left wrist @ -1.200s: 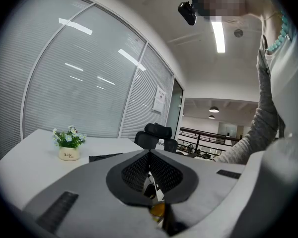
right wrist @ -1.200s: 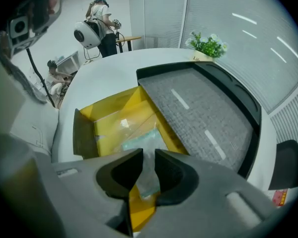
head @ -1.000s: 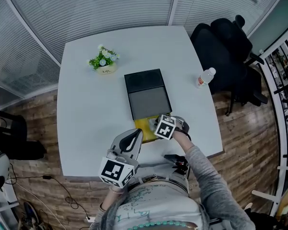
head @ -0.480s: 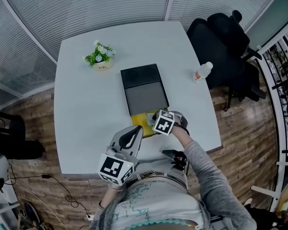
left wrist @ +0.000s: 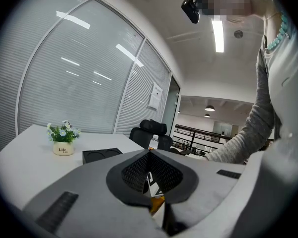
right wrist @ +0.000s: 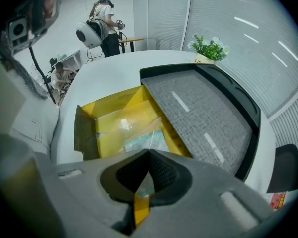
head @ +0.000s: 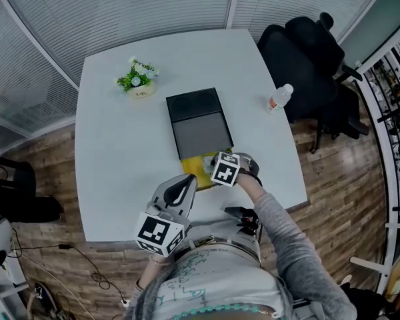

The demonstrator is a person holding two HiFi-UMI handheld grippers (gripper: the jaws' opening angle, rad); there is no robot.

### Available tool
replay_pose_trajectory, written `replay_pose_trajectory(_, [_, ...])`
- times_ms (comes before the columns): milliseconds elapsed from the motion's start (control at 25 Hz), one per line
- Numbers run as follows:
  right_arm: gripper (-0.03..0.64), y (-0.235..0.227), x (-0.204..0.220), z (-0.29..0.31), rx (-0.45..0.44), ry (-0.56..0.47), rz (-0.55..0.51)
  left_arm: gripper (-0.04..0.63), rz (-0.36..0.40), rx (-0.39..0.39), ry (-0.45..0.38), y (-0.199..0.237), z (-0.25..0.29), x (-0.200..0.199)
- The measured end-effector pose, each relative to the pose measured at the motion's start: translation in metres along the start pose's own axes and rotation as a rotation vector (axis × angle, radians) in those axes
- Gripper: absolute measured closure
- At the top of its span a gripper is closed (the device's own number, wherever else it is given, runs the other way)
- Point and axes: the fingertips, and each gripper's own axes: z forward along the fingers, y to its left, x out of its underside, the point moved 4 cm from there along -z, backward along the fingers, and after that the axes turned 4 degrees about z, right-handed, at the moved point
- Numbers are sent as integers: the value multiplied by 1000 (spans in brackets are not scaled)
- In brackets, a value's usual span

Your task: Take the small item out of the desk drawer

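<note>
A black desk drawer unit [head: 199, 122] lies in the middle of the white table [head: 120, 152], its yellow drawer [head: 197, 165] pulled out toward me. Inside the drawer [right wrist: 114, 113] lies a small clear plastic packet [right wrist: 141, 142] with a pale green patch. My right gripper [head: 212, 167] reaches into the drawer's near end. In the right gripper view it [right wrist: 148, 156] is shut, with the packet's near edge pinched between the tips. My left gripper [head: 185, 184] hovers left of the drawer, near the table's front edge. Its jaws [left wrist: 149, 153] are shut with nothing between them.
A small potted plant [head: 138, 79] stands at the table's back left, and a water bottle [head: 278, 99] at the right edge. A black office chair [head: 307, 52] sits beyond the table's right corner. A wooden floor surrounds the table.
The whole view has shifted a little. My right gripper stays at the open drawer and sits slightly further over it. The left gripper holds about the same place.
</note>
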Motion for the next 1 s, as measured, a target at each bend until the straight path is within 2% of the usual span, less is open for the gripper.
replay_pose_trajectory(480, [612,7,2,0,18,0,-75,597,-12,-8,13,-2,-8,5])
replay_pose_trajectory(1000, [614,25,3,-11,-55,-5,-87,598,-16,-6,28,-2,-15,9])
